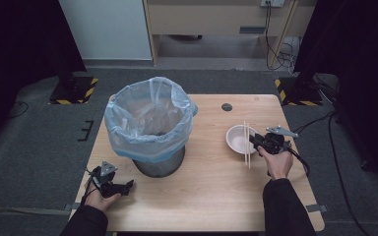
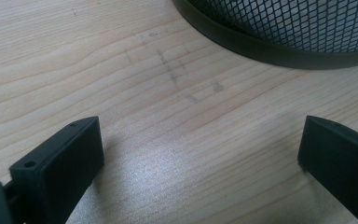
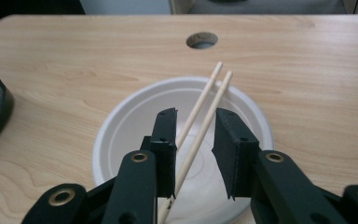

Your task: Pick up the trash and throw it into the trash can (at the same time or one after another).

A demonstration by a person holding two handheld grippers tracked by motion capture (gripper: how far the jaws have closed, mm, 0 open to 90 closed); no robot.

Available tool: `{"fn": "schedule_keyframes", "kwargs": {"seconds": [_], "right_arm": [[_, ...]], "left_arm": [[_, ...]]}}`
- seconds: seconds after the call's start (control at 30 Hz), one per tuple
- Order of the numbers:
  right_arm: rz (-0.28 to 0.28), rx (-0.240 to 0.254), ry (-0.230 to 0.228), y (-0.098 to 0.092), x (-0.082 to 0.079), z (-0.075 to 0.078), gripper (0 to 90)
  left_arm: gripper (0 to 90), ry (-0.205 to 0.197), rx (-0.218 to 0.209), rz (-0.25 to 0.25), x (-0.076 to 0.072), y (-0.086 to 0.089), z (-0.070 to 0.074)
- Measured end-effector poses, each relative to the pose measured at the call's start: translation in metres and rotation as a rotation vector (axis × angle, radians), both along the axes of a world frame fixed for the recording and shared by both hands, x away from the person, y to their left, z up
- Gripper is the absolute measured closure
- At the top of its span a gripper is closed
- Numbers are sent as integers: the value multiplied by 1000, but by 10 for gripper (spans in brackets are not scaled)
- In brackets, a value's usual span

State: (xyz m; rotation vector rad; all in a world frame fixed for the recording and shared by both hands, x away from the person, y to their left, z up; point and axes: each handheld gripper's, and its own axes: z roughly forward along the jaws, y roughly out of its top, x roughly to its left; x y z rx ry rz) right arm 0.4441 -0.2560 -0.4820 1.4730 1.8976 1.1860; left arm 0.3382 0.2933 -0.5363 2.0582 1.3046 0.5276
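evidently the right gripper (image 3: 193,140), lower middle of its view, bracketed the chopsticks (image 3: 205,112) across the bowl (image 3: 121,135), jaws half-narrowed, not yet pinching; the left gripper (image 2: 200,154) idled wide, empty.

Bench (image 1: 211,196): bin (image 1: 150,129) left of centre, bag (image 1: 128,105) set inside and folded over its rim. Bowl (image 1: 237,139) well right of the bin. Chopsticks (image 1: 246,145) lie across the bowl's right part, near ends on the bench. Cable hole (image 1: 227,106) behind the bowl. Right gripper (image 1: 254,139) at the bowl's right edge, chopsticks between its fingers (image 3: 167,135). Left gripper (image 1: 126,186) before the bin, near the front left edge.
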Motion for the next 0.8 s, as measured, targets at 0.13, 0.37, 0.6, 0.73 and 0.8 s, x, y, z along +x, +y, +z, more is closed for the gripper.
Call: {"fn": "schedule_keyframes", "kwargs": {"seconds": [0.13, 0.37, 0.6, 0.73, 0.8], "right_arm": [[-2, -18, 24, 1, 2, -5, 720], [-8, -23, 63, 3, 6, -13, 730], [-24, -1, 88, 2, 7, -15, 754], [-35, 12, 98, 2, 8, -16, 772], [-41, 15, 103, 3, 9, -16, 775]], "left_arm": [[0, 0, 0, 0, 0, 0, 0], [0, 0, 0, 0, 0, 0, 0], [0, 0, 0, 0, 0, 0, 0], [0, 0, 0, 0, 0, 0, 0], [0, 0, 0, 0, 0, 0, 0]]}}
